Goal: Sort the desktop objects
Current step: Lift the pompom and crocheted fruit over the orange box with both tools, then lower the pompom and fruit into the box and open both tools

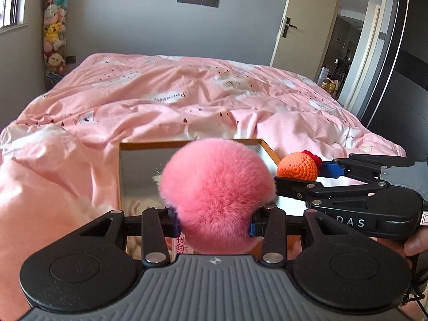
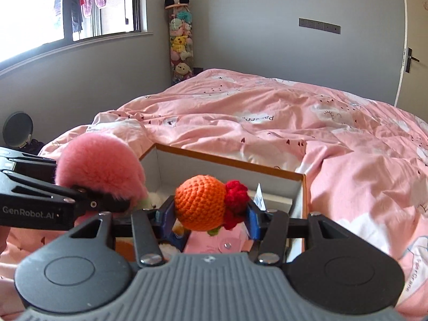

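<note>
Now pink pompom [image 1: 216,195] between left fingers [image 1: 254,226], crocheted orange [image 2: 200,203] between right fingers [image 2: 164,214]

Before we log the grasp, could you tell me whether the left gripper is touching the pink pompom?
Touching. The left wrist view shows the left gripper with its blue pads pressed into both sides of the pink pompom, the fur bulging around them.

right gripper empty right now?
No: the right gripper is shut on an orange crochet toy with a red knitted tuft, held between its blue pads above the open box.
</note>
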